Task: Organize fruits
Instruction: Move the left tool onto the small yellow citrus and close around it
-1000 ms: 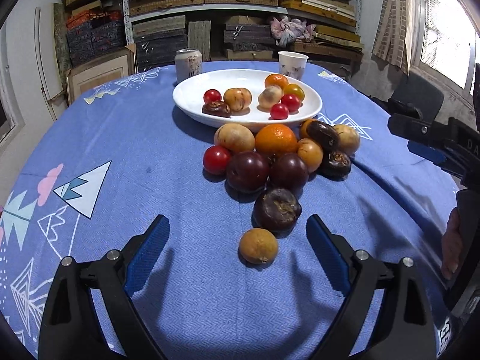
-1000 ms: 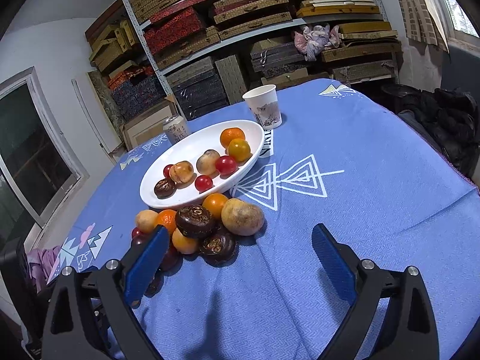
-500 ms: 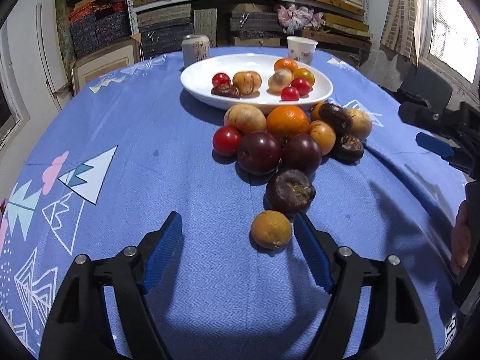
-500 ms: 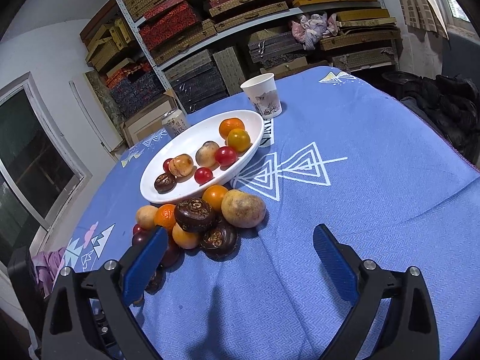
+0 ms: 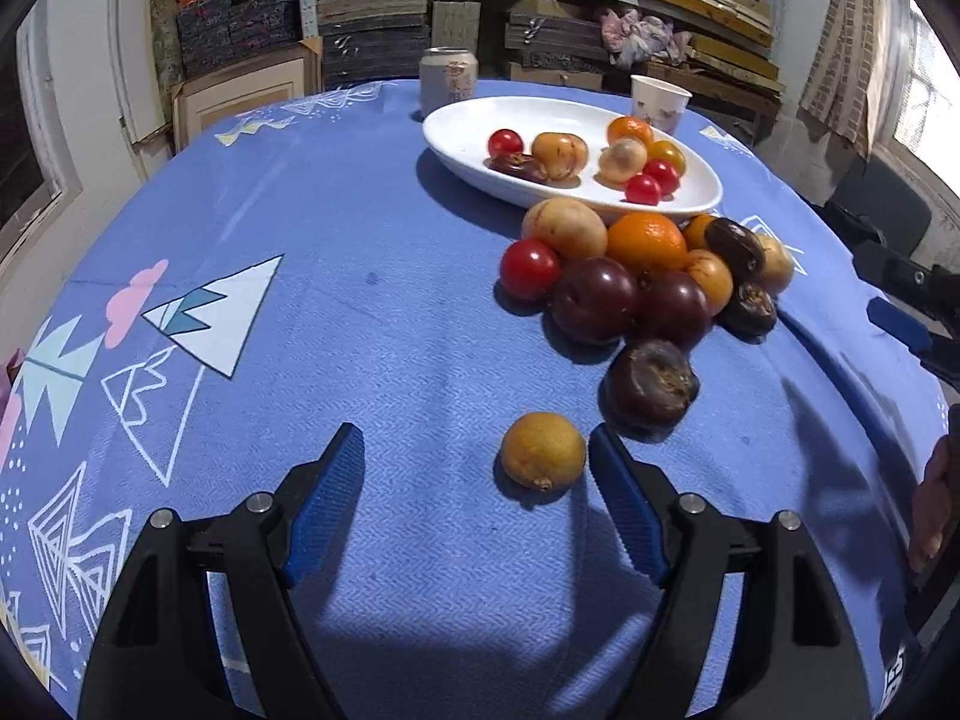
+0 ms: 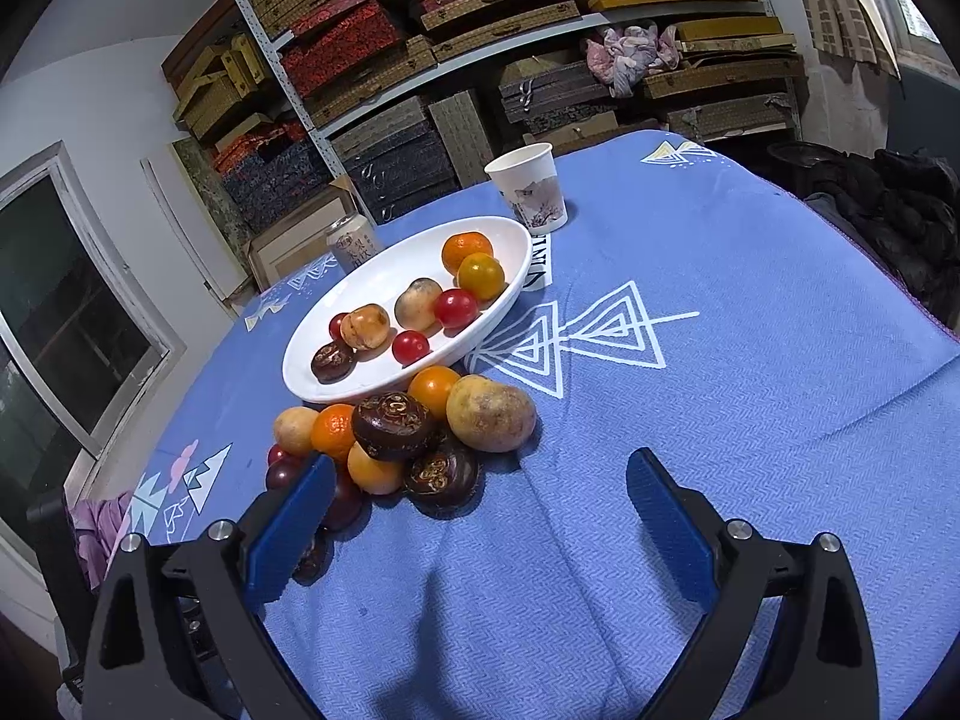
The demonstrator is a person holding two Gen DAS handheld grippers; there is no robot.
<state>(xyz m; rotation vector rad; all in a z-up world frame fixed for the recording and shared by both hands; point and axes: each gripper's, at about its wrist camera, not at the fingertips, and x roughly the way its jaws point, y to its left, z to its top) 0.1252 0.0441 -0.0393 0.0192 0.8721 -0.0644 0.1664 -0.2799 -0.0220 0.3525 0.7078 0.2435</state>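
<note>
**Left Gripper Positioned at Small Yellow Fruit**

The left gripper (image 5: 477,456) is spread wide, holding nothing. The small yellow fruit (image 5: 543,450) lies on the blue tablecloth (image 5: 360,330) between the two blue pads, nearer the right-hand pad (image 5: 627,507), not visibly touching either. It sits apart from the fruit pile (image 5: 642,288), toward the near edge of the table; its closest neighbour is a dark wrinkled fruit (image 5: 651,384) just beside it.

The right gripper (image 6: 480,516) is likewise spread and empty, resting low over bare cloth beside the pile.

The white dish (image 5: 456,141), toward the far edge of the table, already contains several fruits; the pile lies against its near rim.

Handling judgement: the yellow fruit appears light, firm-skinned and round, so it may roll. Grip across its widest middle, pads centred, with moderate pressure to avoid bruising. Centre the gripper first, as the fruit sits off-centre between the pads.
</note>
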